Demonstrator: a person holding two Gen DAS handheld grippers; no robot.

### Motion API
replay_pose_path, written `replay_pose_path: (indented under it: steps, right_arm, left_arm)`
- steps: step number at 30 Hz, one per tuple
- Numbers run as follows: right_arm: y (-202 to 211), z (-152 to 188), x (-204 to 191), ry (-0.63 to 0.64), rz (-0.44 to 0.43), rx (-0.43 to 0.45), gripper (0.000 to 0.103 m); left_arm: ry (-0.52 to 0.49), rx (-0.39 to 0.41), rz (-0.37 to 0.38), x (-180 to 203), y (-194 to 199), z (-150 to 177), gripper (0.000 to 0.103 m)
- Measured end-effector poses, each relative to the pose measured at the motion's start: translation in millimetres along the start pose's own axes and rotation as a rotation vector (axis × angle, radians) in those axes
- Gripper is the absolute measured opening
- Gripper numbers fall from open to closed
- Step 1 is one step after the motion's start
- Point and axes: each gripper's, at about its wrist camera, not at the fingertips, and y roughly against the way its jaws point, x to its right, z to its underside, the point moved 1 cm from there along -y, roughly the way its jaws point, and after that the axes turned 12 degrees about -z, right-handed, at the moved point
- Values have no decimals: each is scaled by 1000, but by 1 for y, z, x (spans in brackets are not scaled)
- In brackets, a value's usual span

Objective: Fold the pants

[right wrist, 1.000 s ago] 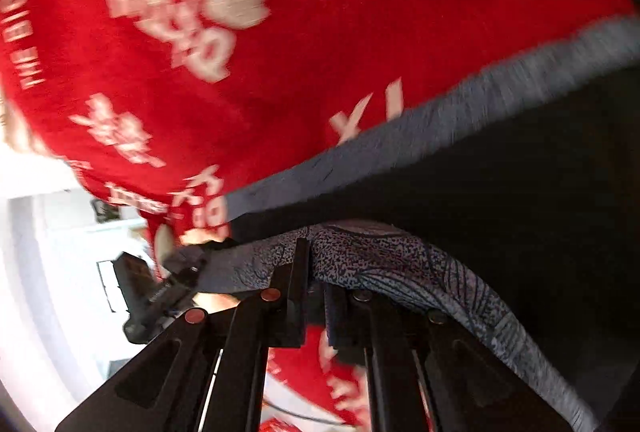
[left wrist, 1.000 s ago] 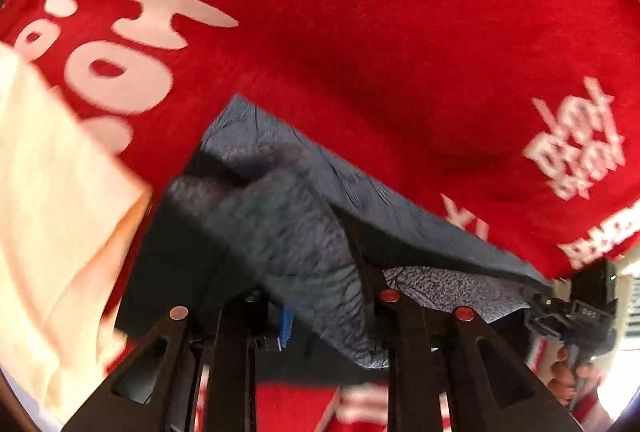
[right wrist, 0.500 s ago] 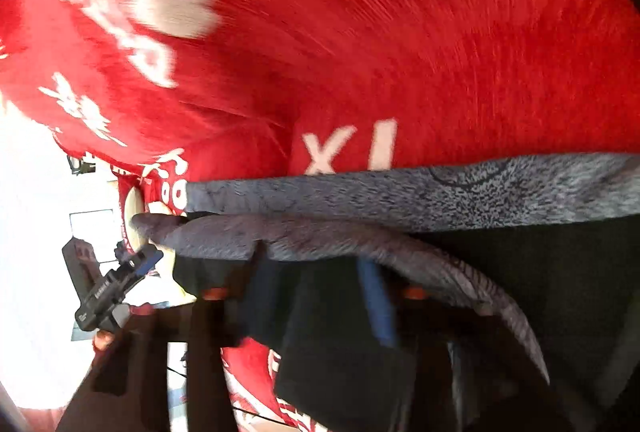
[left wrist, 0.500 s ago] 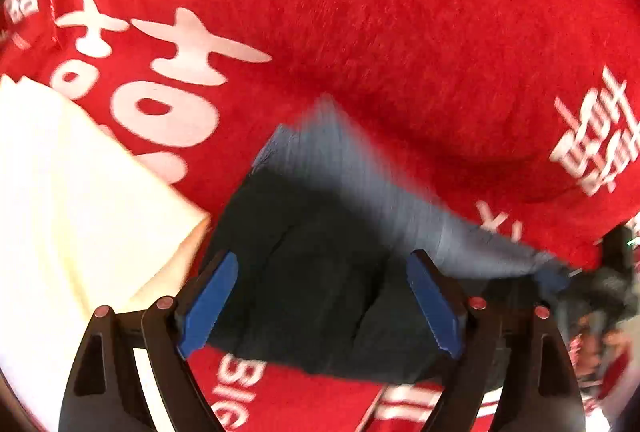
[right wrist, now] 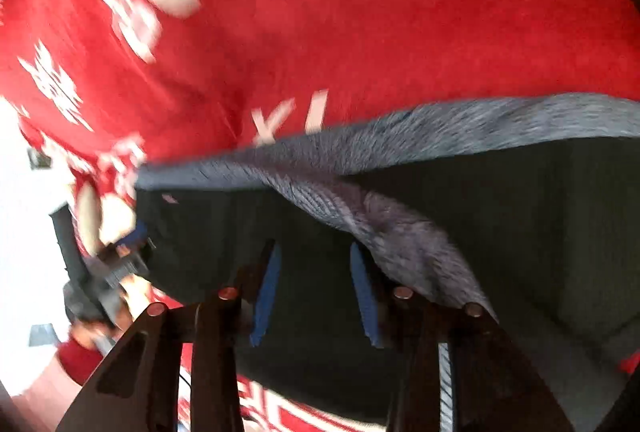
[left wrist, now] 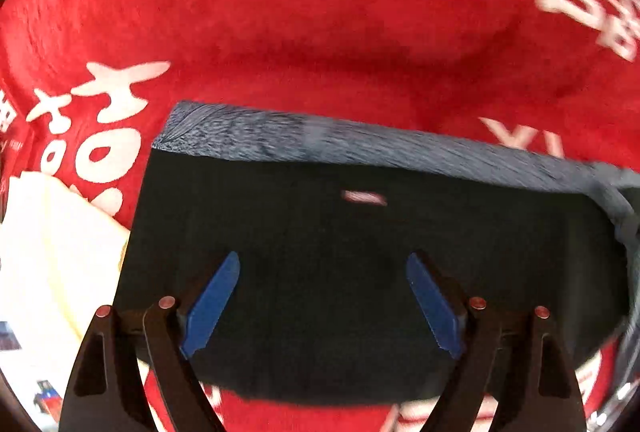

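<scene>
1. Left wrist view: the pants (left wrist: pixel 360 252) are seen lying on the red cloth (left wrist: pixel 320 11) as a dark, nearly rectangular packet, with a grey patterned band along the far edge. A small pale label is noted on the dark upper face, though it is blurred.

2. Right wrist view: the same pants (right wrist: pixel 500 232) are shown with a grey patterned flap turned over the dark fabric and running toward the right finger of the tool. This flap is not lying flat; a raised ridge is observed.

3. The left gripper (left wrist: pixel 323 302) is found spread wide, with both blue pads clear of the fabric and nothing held. It is positioned over the near part of the packet.

4. The right gripper (right wrist: pixel 316 296) is found parted to a moderate gap, with dark fabric visible behind the gap. No cloth is seen pinched between the pads; whether the right-hand pad touches the grey flap cannot be determined, owing to blur.

5. Progress is judged as advanced: at least one fold appears laid down and the garment released. Outstanding work is judged to be flattening or tucking the loose grey flap and possibly a further fold; the edges at the right side are not seen to be aligned.

6. A cream cloth (left wrist: pixel 52 252) is recorded beside the packet's left edge. White lettering is printed on the red cloth.
</scene>
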Motion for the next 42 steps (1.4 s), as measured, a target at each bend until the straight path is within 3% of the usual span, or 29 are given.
replay_pose_path:
  steps: [3, 8, 16, 22, 28, 35, 37, 39, 42]
  right_arm:
    - [42, 16, -7, 38, -18, 81, 58]
    - [109, 75, 8, 23, 80, 180, 58]
    - [171, 234, 70, -223, 237, 301, 58]
    - [190, 318, 122, -393, 298, 400, 58]
    - [186, 338, 148, -418, 262, 447, 58]
    - [178, 338, 162, -405, 117, 478, 59]
    - [178, 340, 163, -397, 102, 482, 54]
    - [182, 343, 164, -411, 44, 477, 3]
    - [187, 339, 165, -423, -11, 427, 3]
  left_arm:
    - [-36, 6, 32, 18, 28, 14, 87]
    - [-130, 34, 138, 88, 71, 44, 87]
    - [-290, 23, 375, 206, 113, 92, 87]
    - [-352, -22, 496, 256, 126, 128, 87]
    - [-371, -70, 545, 277, 121, 138, 87]
    - [-338, -124, 574, 281, 110, 130, 87]
    - [-331, -132, 571, 283, 108, 131, 87]
    - [-319, -141, 575, 285, 107, 132, 87]
    - [-305, -171, 585, 293, 105, 134, 86]
